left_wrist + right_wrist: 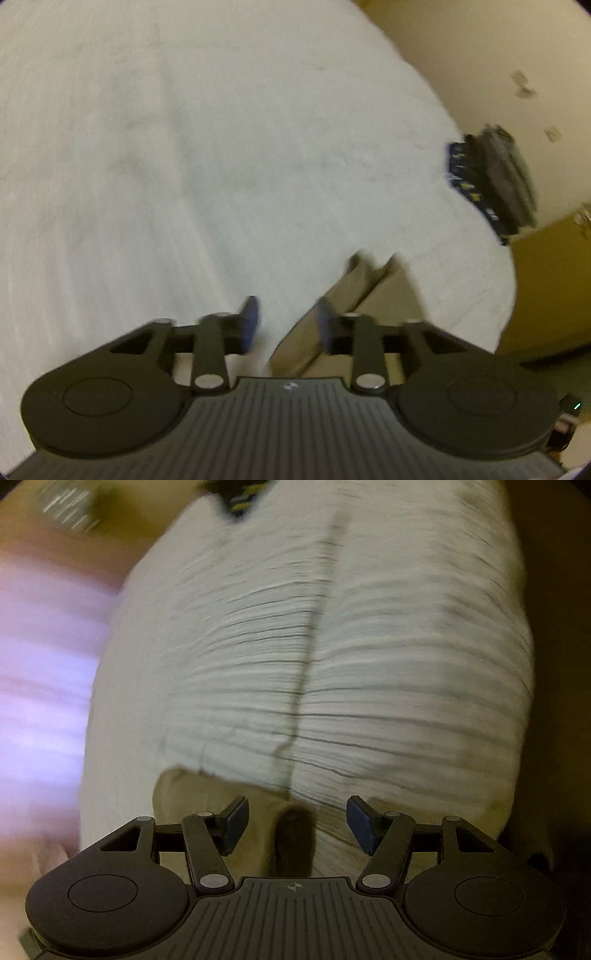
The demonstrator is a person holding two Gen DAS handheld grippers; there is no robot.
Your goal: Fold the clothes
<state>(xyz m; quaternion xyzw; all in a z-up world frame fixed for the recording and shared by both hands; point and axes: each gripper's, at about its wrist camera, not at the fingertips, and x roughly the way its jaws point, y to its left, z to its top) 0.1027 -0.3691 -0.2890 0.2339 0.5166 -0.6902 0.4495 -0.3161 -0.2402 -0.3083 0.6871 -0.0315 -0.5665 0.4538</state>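
A tan folded garment (388, 295) lies on the white bed sheet (184, 147), just past my left gripper (288, 323). That gripper's blue pads stand apart with only sheet and the garment's edge showing in the gap, so it is open. In the right wrist view the same tan garment (192, 794) lies under my right gripper (299, 825), whose jaws are wide open and hold nothing. A dark crease of the cloth runs below the gap. Both views are blurred.
A stack of folded clothes (491, 181), dark blue patterned and grey, sits at the bed's right edge, and a stack of folded clothes (240, 494) shows at the top of the right view. A cream wall (498, 55) and a yellow-brown surface (546, 288) border the bed. A pink blur (40, 664) fills the left.
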